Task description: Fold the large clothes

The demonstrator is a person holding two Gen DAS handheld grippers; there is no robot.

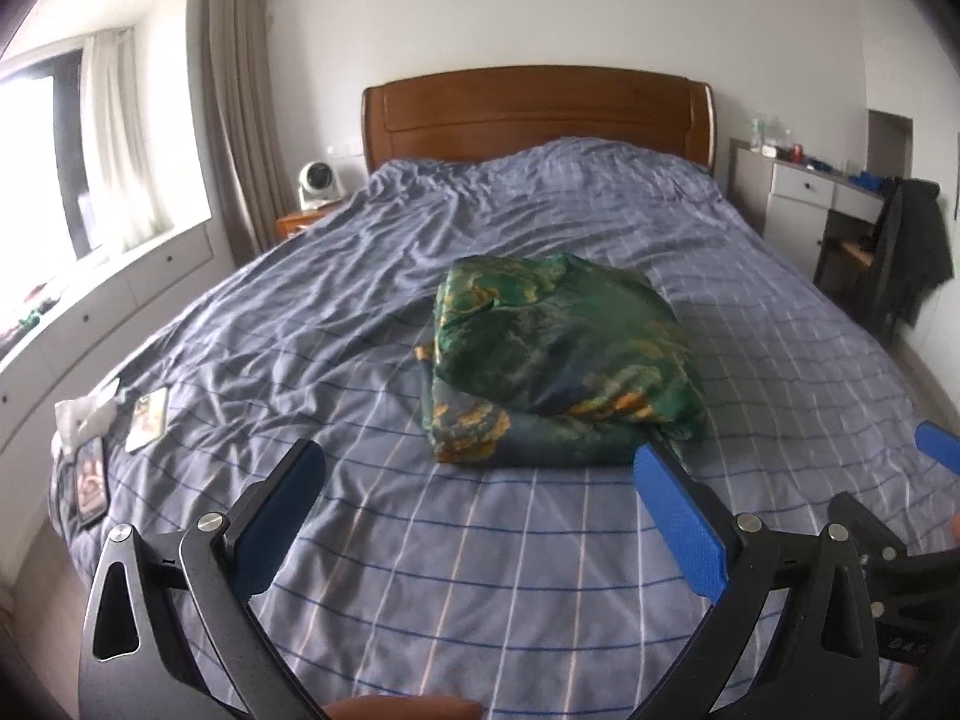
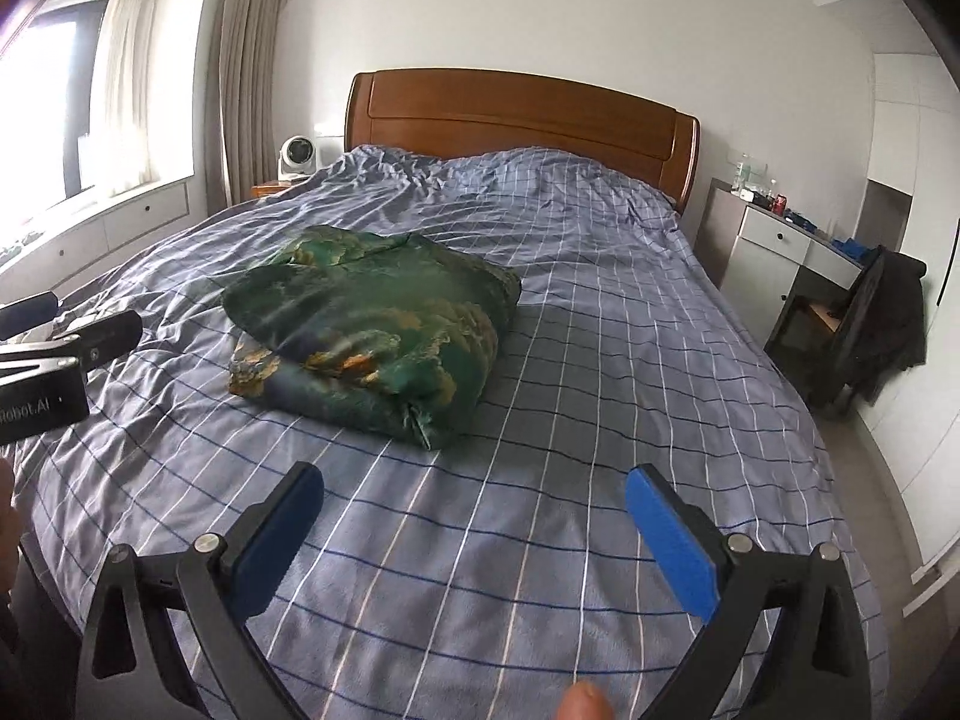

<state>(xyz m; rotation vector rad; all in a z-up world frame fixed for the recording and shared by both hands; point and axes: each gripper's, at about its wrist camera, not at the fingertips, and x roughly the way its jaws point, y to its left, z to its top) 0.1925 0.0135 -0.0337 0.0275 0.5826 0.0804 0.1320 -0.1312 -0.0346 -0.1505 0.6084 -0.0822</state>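
Note:
A green and blue patterned garment (image 1: 558, 360) lies folded in a compact bundle in the middle of the bed; it also shows in the right wrist view (image 2: 372, 330). My left gripper (image 1: 480, 468) is open and empty, held above the bed just short of the bundle's near edge. My right gripper (image 2: 474, 492) is open and empty, above the bedspread to the right of and nearer than the bundle. The right gripper's blue fingertip (image 1: 939, 447) shows at the right edge of the left wrist view. The left gripper's body (image 2: 54, 366) shows at the left edge of the right wrist view.
The bed has a blue checked cover (image 1: 480, 570) and a wooden headboard (image 1: 540, 114). Two phones (image 1: 90, 480) and white tissue (image 1: 84, 411) lie at the bed's left edge. A white desk (image 2: 780, 252) and a chair with a dark jacket (image 2: 882, 324) stand to the right. A small fan (image 1: 318, 183) sits on the nightstand.

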